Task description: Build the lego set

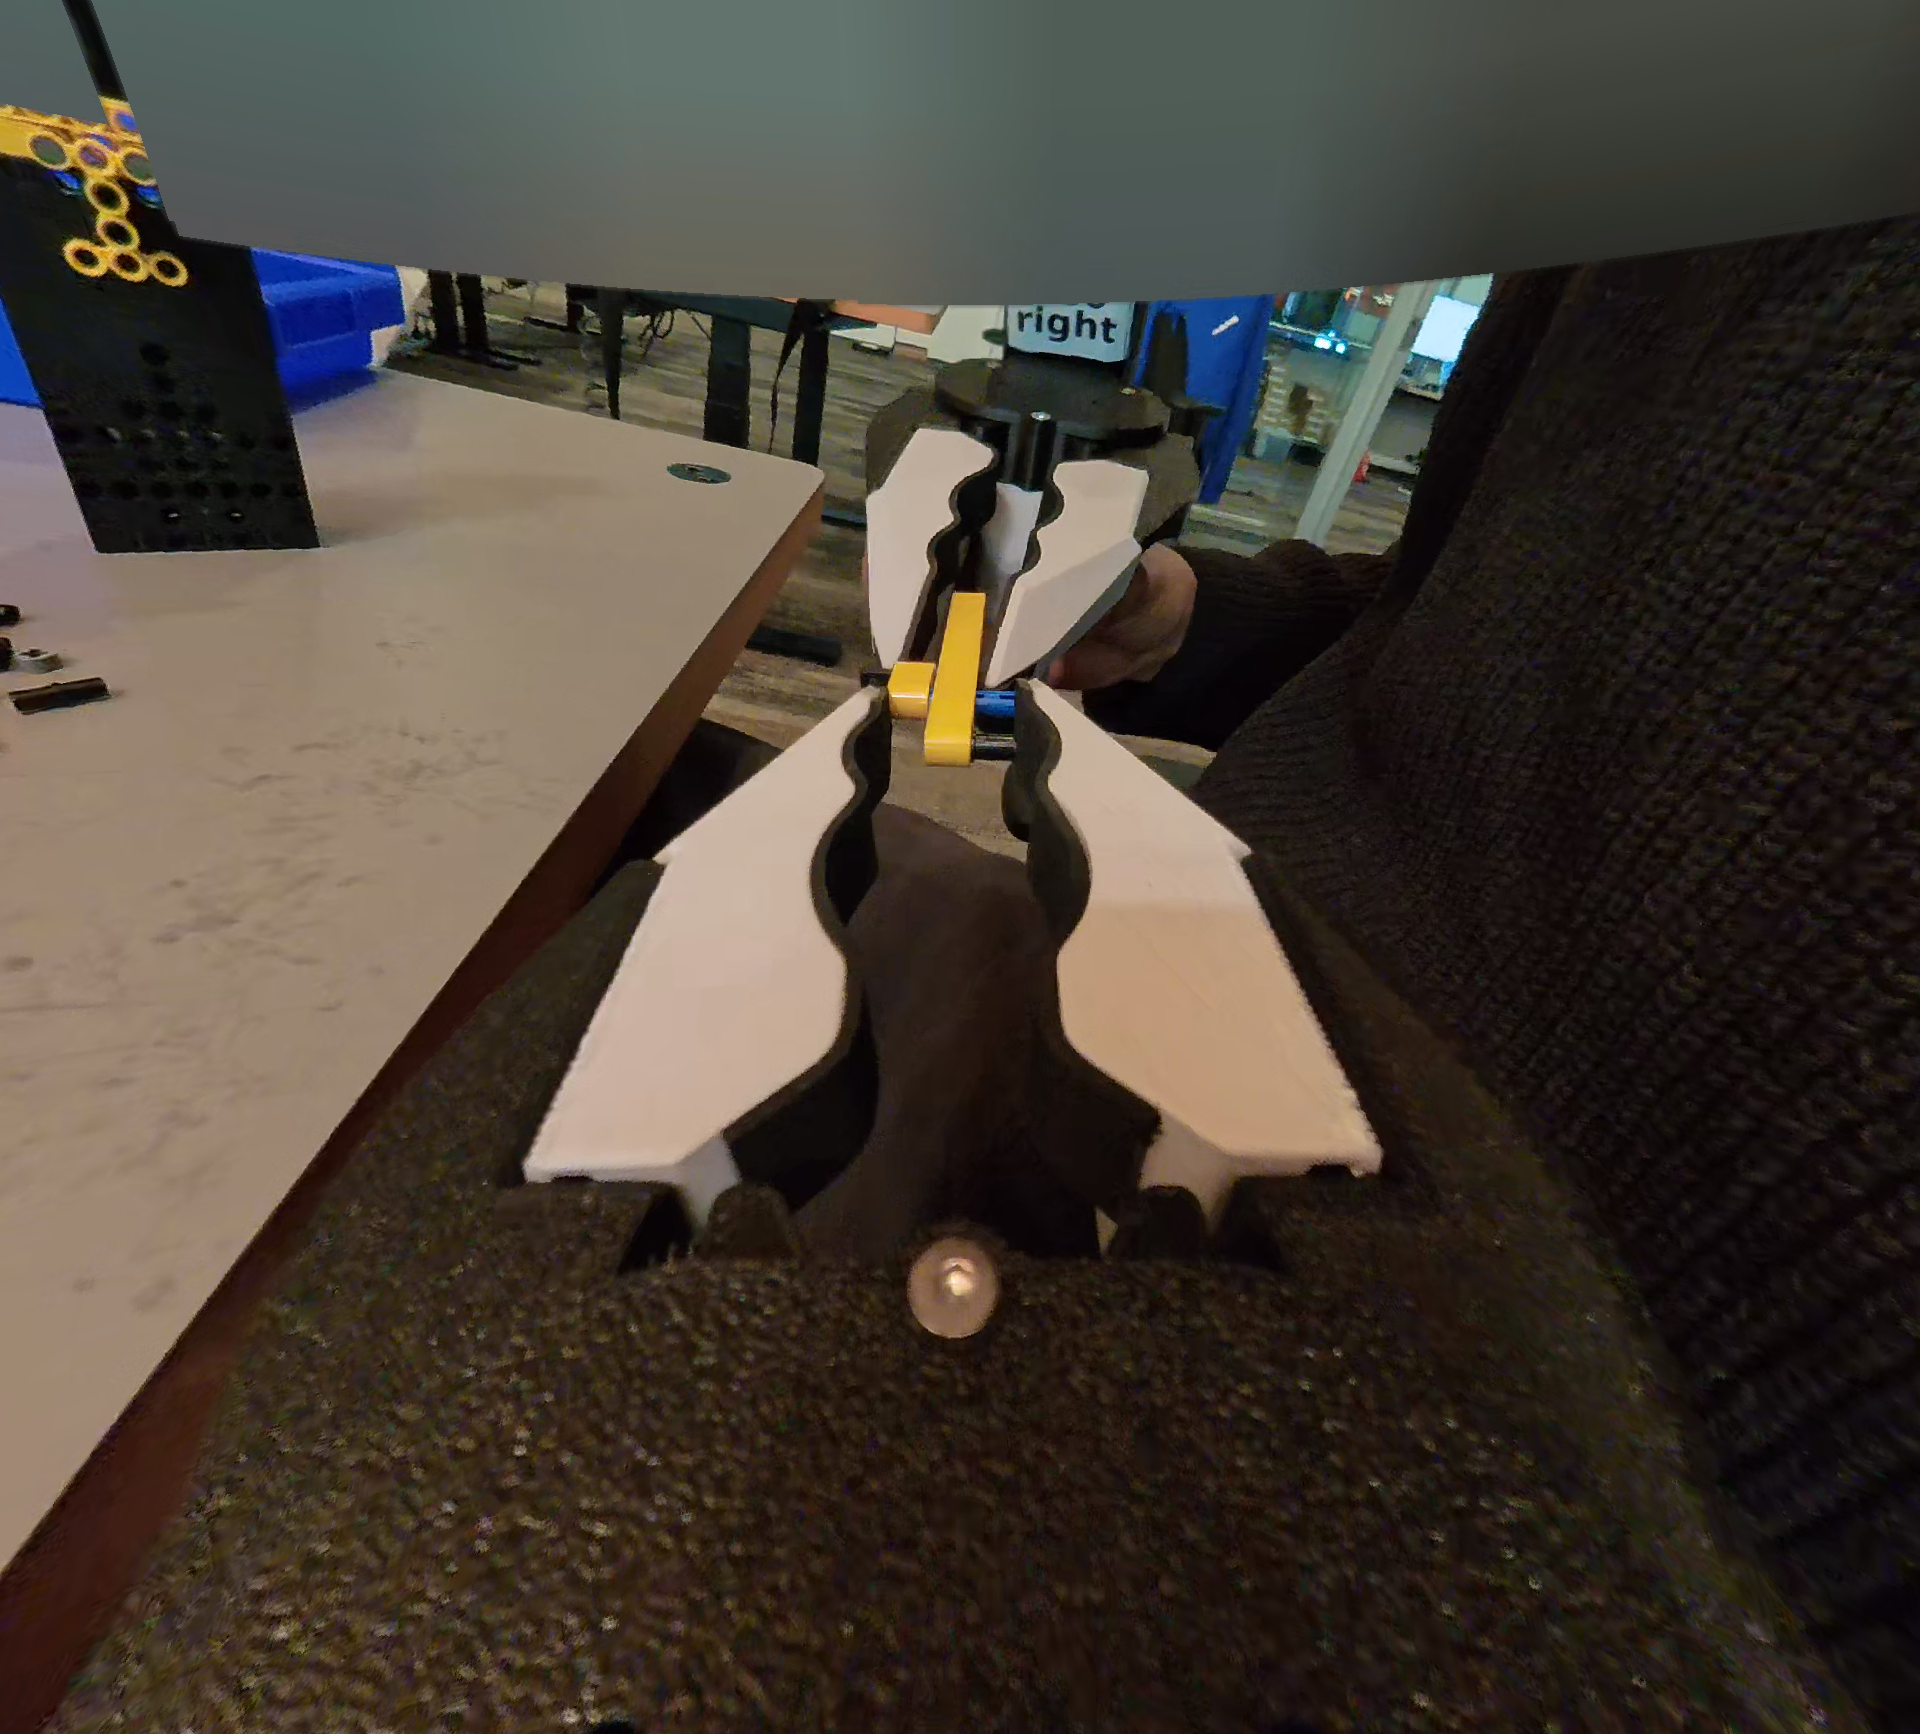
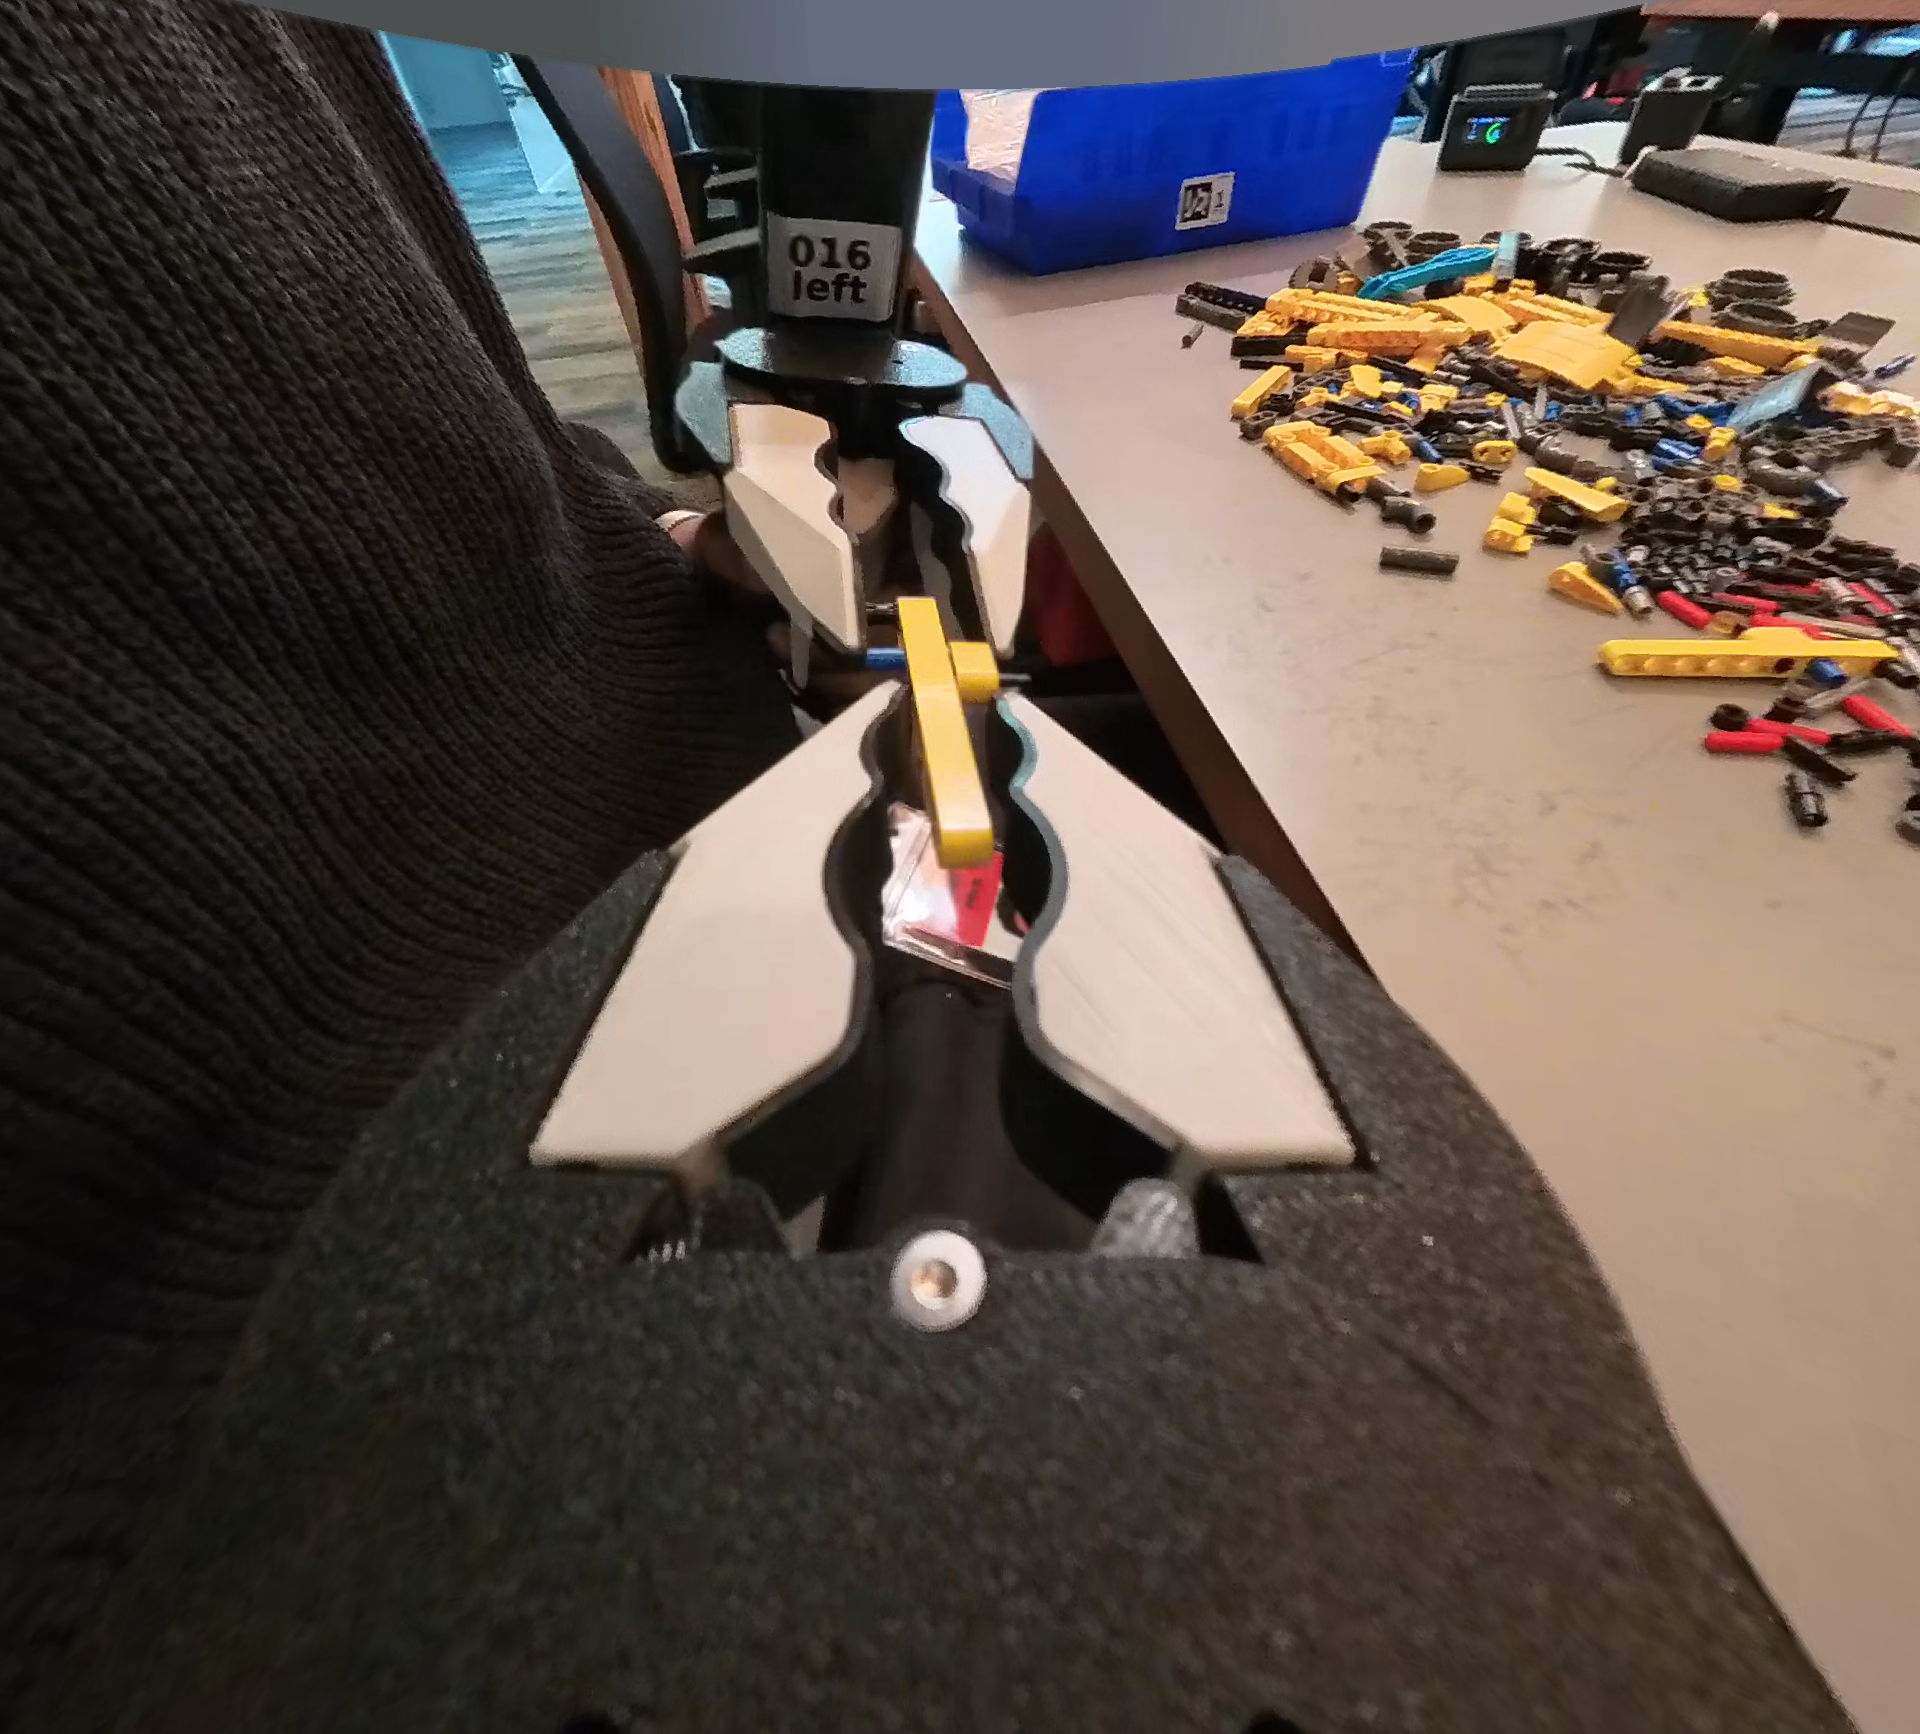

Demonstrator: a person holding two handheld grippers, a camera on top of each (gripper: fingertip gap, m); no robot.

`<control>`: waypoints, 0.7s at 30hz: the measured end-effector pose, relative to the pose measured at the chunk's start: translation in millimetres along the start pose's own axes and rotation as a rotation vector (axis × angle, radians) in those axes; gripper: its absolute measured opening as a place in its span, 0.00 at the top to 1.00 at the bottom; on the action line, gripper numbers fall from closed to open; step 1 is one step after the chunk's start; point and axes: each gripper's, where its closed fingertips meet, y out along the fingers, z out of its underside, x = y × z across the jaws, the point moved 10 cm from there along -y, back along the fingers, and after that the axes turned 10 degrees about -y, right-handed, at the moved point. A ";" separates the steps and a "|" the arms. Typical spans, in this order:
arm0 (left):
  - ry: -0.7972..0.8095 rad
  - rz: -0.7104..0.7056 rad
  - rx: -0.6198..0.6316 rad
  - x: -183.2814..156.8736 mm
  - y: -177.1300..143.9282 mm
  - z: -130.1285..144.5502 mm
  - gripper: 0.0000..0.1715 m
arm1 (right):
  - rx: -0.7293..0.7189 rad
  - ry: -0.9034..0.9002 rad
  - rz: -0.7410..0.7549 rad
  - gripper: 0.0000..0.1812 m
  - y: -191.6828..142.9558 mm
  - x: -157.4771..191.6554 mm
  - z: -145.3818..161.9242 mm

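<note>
The two tools meet tip to tip off the edge of the desk, over the lap of a person in a dark knit sleeve. Between them is a small yellow beam assembly: a long yellow beam with a short yellow piece crossed on it, carrying blue and black pins.

In the right wrist view, the right hand-held gripper has the long beam lying between its fingers, its free end reaching back toward the camera; the tips appear to pinch it, though the contact point is partly hidden. The left hand-held gripper faces it, its tips around the assembly's far end by the pins. In the left wrist view, the left hand-held gripper has its tips set a little apart either side of the pins and short piece; whether they press on them I cannot tell.

Only the right wrist view shows the heap of loose parts on the desk, yellow, black, blue and red, and a blue bin behind it, its contents hidden apart from something pale at the rim. Only the left wrist view shows a black perforated stand with yellow rings on top, and a few dark small pieces lying near it.
</note>
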 end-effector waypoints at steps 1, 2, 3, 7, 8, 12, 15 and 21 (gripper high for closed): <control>0.005 0.002 -0.002 -0.3 -0.3 -0.1 0.87 | -0.003 -0.011 0.008 0.93 0.1 0.9 -0.2; 0.006 0.006 0.001 -0.6 -0.5 -0.2 0.87 | -0.008 -0.010 0.005 0.93 0.1 1.5 0.1; 0.008 0.003 0.007 -0.6 -0.3 0.2 0.87 | -0.005 -0.008 0.000 0.93 0.0 1.3 0.7; 0.042 -0.015 0.008 -2.4 0.0 -0.1 0.87 | -0.003 -0.037 0.001 0.93 -0.2 0.9 0.8; 0.043 -0.011 0.000 -2.3 -0.3 -1.1 0.87 | -0.022 -0.025 -0.001 0.93 -0.1 0.3 0.7; 0.011 -0.012 -0.051 0.5 0.9 -1.8 0.87 | -0.078 -0.003 -0.006 0.93 -0.8 -5.7 1.6; -0.057 -0.051 -0.053 8.5 1.5 -2.4 0.81 | -0.085 -0.029 0.029 0.92 -3.6 -11.3 1.9; -0.126 -0.091 -0.090 21.9 -7.7 -7.9 0.78 | -0.081 -0.111 0.137 0.92 -8.3 -24.2 -1.1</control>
